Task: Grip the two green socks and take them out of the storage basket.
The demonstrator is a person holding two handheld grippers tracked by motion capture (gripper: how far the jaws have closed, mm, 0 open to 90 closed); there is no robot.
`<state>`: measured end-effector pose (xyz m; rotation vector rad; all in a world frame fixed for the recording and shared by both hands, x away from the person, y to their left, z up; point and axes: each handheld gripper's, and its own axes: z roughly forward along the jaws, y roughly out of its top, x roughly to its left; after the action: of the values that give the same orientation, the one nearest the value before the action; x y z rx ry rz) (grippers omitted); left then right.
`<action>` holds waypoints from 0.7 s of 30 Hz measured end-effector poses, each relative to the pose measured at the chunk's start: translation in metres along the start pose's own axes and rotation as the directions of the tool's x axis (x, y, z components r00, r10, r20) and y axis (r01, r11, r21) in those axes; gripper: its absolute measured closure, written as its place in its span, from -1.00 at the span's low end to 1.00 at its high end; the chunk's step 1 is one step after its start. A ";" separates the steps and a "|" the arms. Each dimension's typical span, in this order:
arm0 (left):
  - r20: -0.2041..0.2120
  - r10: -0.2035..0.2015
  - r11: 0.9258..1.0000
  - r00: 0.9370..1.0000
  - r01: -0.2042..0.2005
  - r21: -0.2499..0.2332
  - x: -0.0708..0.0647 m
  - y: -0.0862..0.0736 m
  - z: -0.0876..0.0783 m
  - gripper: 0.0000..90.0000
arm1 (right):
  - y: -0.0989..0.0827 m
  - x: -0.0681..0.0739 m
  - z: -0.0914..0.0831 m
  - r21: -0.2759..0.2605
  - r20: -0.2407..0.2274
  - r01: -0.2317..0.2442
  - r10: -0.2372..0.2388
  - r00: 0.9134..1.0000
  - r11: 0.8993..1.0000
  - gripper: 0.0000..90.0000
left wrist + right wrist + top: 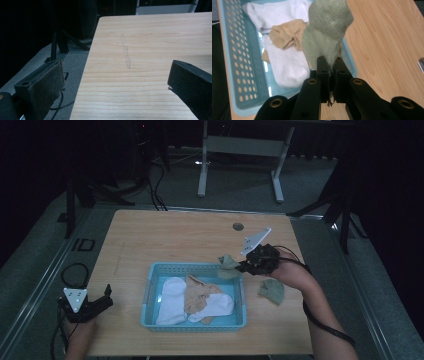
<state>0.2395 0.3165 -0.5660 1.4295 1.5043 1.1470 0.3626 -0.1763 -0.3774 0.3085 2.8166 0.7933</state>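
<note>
A light blue perforated basket [150, 290] [234, 57] sits near the table's front middle, holding white socks [172, 300] [284, 65] and a tan sock [197, 295] [285, 36]. My right gripper [243, 265] [331, 65] is shut on a grey-green sock [228, 265] [325, 30], which hangs over the basket's right rim. A second grey-green sock [272, 291] lies on the table right of the basket, beside the forearm. My left gripper [106, 295] [115, 82] rests at the table's front left corner, jaws wide open with nothing between them.
The wooden table [175, 235] [150, 37] has a round hole [238, 226] near its far edge and a faint scratch [126, 51]. Black stands and cables [155, 185] and a white desk frame [240, 150] stand on the floor beyond.
</note>
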 end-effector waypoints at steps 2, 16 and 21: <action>0.000 0.000 1.000 1.000 0.000 0.000 0.000 0.000 0.000 -0.99 | -0.005 -0.003 -0.002 0.002 0.010 -0.012 0.012 1.000 1.000 0.90; 0.003 0.001 1.000 1.000 -0.001 0.002 0.000 0.000 0.000 -0.99 | -0.053 -0.030 -0.009 0.008 0.077 -0.151 0.150 0.986 0.989 0.90; 0.001 0.002 1.000 1.000 -0.002 0.002 0.000 0.000 0.000 -0.99 | -0.069 -0.038 -0.012 -0.006 0.097 -0.198 0.197 0.975 0.980 0.90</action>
<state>0.2394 0.3166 -0.5660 1.4330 1.5037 1.1461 0.3856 -0.2491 -0.3985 0.6191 2.7262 0.7883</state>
